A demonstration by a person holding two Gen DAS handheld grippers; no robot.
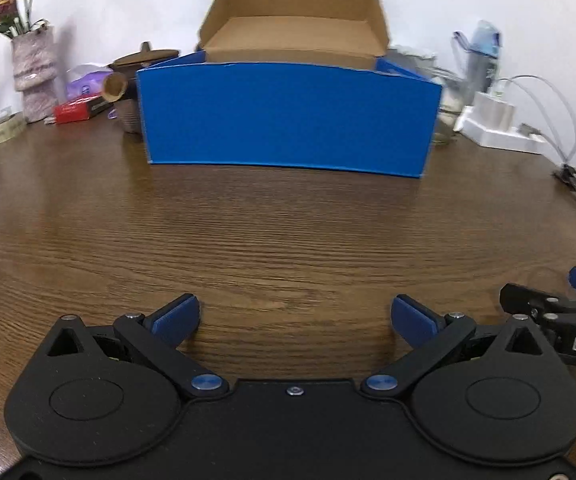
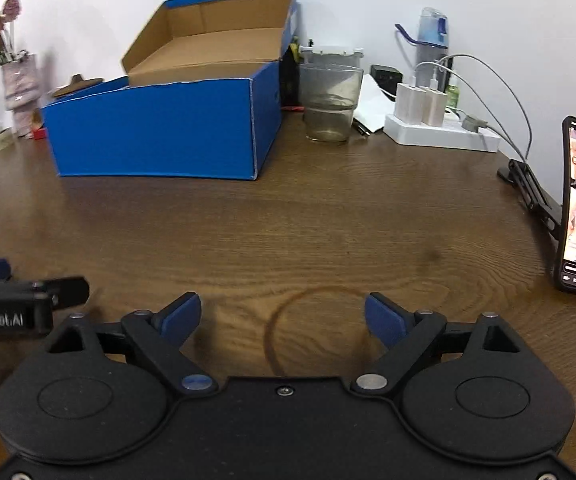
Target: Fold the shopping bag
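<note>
Left gripper [image 1: 295, 320] and right gripper [image 2: 283, 318]: jaws wide, empty, low over near table [image 1: 288, 232]. Shopping bag not visible, possibly inside far blue box [image 1: 288, 116]. Locate bag first; keep jaws spread.

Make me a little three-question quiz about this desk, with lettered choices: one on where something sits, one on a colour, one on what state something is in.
1. Where does the glass jar stand?
A. right of the box
B. inside the box
C. on the phone

2. What colour is the outside of the cardboard box?
A. red
B. blue
C. green

3. How do the left tool and right tool stand?
A. both shut on a bag
B. one open, one shut
C. both open and empty

Answers: 1 A, the right wrist view shows the jar beside the box's right end. 2 B, its outer walls are blue, its inside brown. 3 C, bare table shows between each tool's spread pads.
</note>
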